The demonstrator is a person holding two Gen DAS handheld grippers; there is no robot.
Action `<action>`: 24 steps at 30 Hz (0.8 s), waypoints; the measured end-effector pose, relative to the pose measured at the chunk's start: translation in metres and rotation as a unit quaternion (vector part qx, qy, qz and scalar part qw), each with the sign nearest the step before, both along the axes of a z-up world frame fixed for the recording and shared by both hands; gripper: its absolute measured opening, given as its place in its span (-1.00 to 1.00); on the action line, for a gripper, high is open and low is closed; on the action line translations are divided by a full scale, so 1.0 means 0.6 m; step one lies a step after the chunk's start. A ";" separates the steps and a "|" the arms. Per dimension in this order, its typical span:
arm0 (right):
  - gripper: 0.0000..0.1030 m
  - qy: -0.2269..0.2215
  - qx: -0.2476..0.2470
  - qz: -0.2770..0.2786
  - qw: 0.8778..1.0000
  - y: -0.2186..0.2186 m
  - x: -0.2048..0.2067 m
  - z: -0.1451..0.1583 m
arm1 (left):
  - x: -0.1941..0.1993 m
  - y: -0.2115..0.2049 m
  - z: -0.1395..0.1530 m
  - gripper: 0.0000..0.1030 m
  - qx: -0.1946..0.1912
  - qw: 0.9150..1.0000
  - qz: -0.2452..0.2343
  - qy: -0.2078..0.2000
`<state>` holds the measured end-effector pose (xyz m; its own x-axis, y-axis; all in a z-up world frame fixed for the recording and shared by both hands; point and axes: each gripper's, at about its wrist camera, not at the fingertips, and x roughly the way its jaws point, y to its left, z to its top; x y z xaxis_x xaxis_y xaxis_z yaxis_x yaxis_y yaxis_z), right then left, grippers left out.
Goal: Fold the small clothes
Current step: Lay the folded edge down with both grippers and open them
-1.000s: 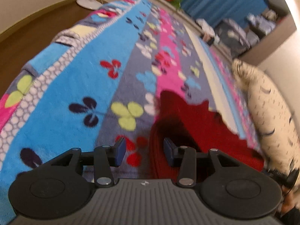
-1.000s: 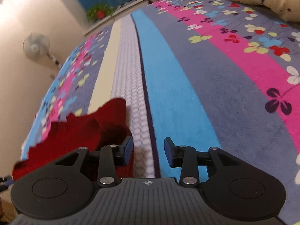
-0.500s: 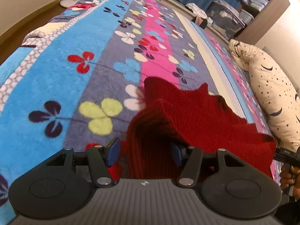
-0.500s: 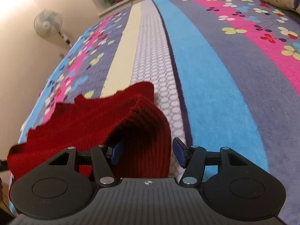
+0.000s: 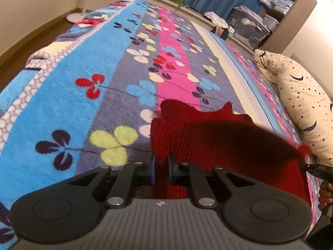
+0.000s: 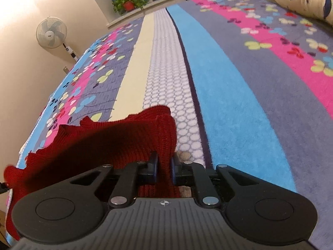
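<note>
A red knitted garment (image 5: pixel 218 141) with a scalloped edge lies on the striped flowered blanket (image 5: pixel 62 104) and is lifted along its near edge. My left gripper (image 5: pixel 160 166) holds the near left corner, its jaws closing with the pads pressing the fabric. In the right wrist view the same red garment (image 6: pixel 104 143) stretches away to the left. My right gripper (image 6: pixel 164 166) pinches its right corner, jaws closing on the knit. A hand (image 5: pixel 324 189) with the other gripper shows at the left wrist view's right edge.
The blanket (image 6: pixel 239 104) covers a wide bed. A star-and-moon pillow (image 5: pixel 301 104) lies along its right side. A standing fan (image 6: pixel 51 33) and a potted plant (image 6: pixel 128 3) are beyond the bed, and storage boxes (image 5: pixel 247 25) stand by the far wall.
Both grippers moved onto the garment's near corners with jaws wide, then closed on the fabric. The near edge now stands lifted and stretched between them.
</note>
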<state>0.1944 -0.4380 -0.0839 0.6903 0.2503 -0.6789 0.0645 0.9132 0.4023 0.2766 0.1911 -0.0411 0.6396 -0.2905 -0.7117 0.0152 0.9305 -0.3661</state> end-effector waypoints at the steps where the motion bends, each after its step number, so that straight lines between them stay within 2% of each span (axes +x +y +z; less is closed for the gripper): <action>1: -0.77 -0.008 -0.007 0.001 1.000 0.002 -0.002 0.005 | -0.001 0.000 0.003 -0.76 -0.001 1.000 0.000 -0.003; 3: -0.78 -0.028 -0.009 0.000 1.000 0.003 -0.008 0.018 | -0.005 0.003 0.010 -0.76 -0.007 1.000 0.002 -0.014; 8: -0.78 -0.070 0.050 -0.022 0.996 -0.024 -0.022 0.040 | -0.007 0.020 0.021 -0.76 -0.044 0.999 0.020 -0.023; 10: -0.77 -0.052 0.044 -0.022 0.997 -0.022 -0.017 0.033 | -0.003 0.021 0.015 -0.72 -0.047 0.999 0.024 -0.003; 12: -0.68 -0.008 0.037 -0.018 0.999 -0.017 -0.007 0.013 | 0.001 0.016 0.006 -0.55 -0.045 0.999 0.018 0.014; 13: -0.68 0.008 0.034 -0.015 0.999 -0.015 -0.004 0.006 | 0.001 0.012 0.003 -0.39 -0.042 0.999 0.013 0.017; 15: -0.63 0.015 0.015 -0.009 1.000 -0.006 -0.002 0.003 | 0.001 0.001 -0.002 -0.23 -0.029 0.999 0.002 0.020; 16: -0.54 0.014 0.010 -0.007 1.000 -0.003 -0.004 0.002 | 0.001 -0.004 -0.004 -0.15 -0.022 1.000 -0.001 0.022; 17: -0.48 0.016 0.011 -0.007 1.000 -0.001 -0.006 0.001 | 0.002 -0.008 -0.007 -0.14 -0.016 1.000 -0.003 0.024; 19: -0.47 0.020 0.016 -0.010 1.000 0.000 -0.006 0.000 | 0.002 -0.016 -0.012 -0.15 -0.005 1.000 -0.006 0.026; 21: -0.47 0.016 0.010 -0.009 1.000 0.004 -0.007 0.001 | 0.000 -0.021 -0.013 -0.44 0.009 1.000 -0.009 0.018; 22: -0.54 0.013 0.003 -0.005 1.000 0.008 -0.007 0.003 | -0.001 -0.024 -0.012 -0.75 0.014 1.000 -0.012 0.014; 23: -0.76 0.007 -0.006 -0.001 1.000 0.013 -0.009 0.005 | -0.002 -0.026 -0.010 -0.76 0.017 1.000 -0.015 0.008; 24: -0.77 -0.002 -0.016 0.002 1.000 0.013 -0.012 0.008 | -0.004 -0.026 -0.006 -0.76 0.018 1.000 -0.017 0.000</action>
<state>0.1873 -0.4300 -0.0792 0.6918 0.2302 -0.6844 0.0603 0.9261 0.3724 0.2745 0.1757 -0.0449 0.6305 -0.2862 -0.7215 0.0471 0.9419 -0.3325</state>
